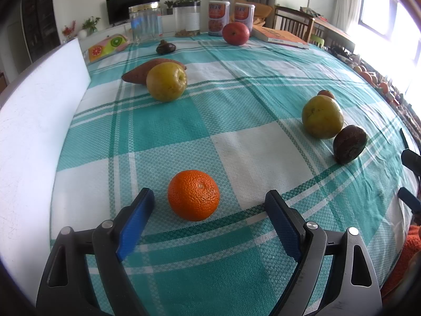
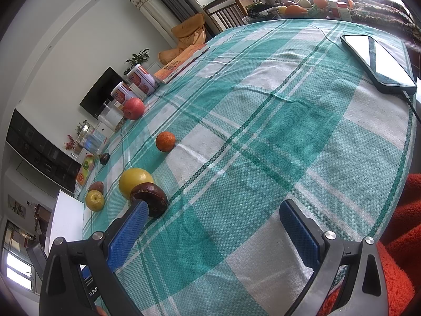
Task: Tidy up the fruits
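Observation:
An orange lies on the checked tablecloth just ahead of my open, empty left gripper, between its blue pads. Farther off lie a yellow-green pear with a sweet potato behind it, a red apple, a second pear and a dark brown fruit. My right gripper is open and empty; its left finger is next to the dark brown fruit, with the pear behind. A second orange lies mid-table.
A white foam board lines the table's left edge. Jars, two tins and a book stand at the back. A phone with a cable lies at the right. An orange sleeve is close by.

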A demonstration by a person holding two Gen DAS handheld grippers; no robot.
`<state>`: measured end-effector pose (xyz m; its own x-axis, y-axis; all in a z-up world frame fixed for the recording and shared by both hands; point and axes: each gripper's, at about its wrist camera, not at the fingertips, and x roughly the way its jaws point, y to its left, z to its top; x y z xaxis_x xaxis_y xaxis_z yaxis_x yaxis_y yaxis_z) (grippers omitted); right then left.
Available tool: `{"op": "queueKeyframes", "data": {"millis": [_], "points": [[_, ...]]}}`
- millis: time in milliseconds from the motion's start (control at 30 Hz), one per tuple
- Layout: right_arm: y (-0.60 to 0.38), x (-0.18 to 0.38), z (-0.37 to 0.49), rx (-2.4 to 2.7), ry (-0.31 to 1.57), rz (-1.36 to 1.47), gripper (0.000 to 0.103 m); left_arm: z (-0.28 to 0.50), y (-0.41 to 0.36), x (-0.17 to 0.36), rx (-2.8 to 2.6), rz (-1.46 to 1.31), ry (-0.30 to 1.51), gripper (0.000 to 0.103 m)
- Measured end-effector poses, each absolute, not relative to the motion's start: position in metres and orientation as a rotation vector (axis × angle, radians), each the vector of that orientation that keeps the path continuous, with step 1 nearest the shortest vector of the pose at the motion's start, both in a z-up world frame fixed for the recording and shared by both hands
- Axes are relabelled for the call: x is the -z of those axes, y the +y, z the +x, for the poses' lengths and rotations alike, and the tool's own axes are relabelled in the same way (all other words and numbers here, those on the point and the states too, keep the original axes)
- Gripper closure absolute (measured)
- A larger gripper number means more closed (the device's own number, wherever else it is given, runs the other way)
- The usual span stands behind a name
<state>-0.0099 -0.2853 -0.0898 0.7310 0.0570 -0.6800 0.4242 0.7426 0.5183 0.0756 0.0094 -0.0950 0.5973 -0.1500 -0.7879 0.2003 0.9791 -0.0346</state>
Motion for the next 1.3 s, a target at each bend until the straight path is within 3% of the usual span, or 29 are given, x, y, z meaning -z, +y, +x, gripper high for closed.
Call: {"op": "queueKeyframes", "data": {"millis": [333, 567, 633, 733, 800, 933, 1033, 1300], "points": [[-0.285, 0.092, -0.009, 0.214, 0.731, 0.731, 0.003, 0.075, 0.045, 0.087, 0.294, -0.097, 0.941, 0.015], [-0.264, 0.068, 0.019, 0.059, 0.753, 0.568, 0.003, 0.073, 0.021, 0.088, 0.283, 0.025, 0.922, 0.019], [-0.248, 0.054, 0.051, -0.048, 0.826, 0.441, 0.003, 0.079, 0.018, 0.089, 0.266, 0.033, 0.93, 0.042], [-0.215, 0.047, 0.104, -0.205, 1.009, 0.267, 0.003, 0.086, 0.018, 0.089, 0.231, 0.048, 0.934, 0.068], [-0.19, 0.055, 0.132, -0.253, 1.126, 0.131, 0.003, 0.087, 0.022, 0.087, 0.233, 0.024, 0.946, 0.069], [-0.17, 0.078, 0.168, -0.228, 1.282, 0.022, 0.017, 0.077, 0.034, 0.081, 0.254, -0.052, 0.974, 0.07], [-0.17, 0.087, 0.178, -0.201, 1.323, -0.028, 0.051, 0.064, 0.041, 0.071, 0.28, -0.094, 0.984, 0.07], [-0.158, 0.04, 0.159, -0.259, 1.149, 0.001, 0.052, 0.006, 0.066, 0.004, 0.366, -0.199, 0.885, 0.07]]}}
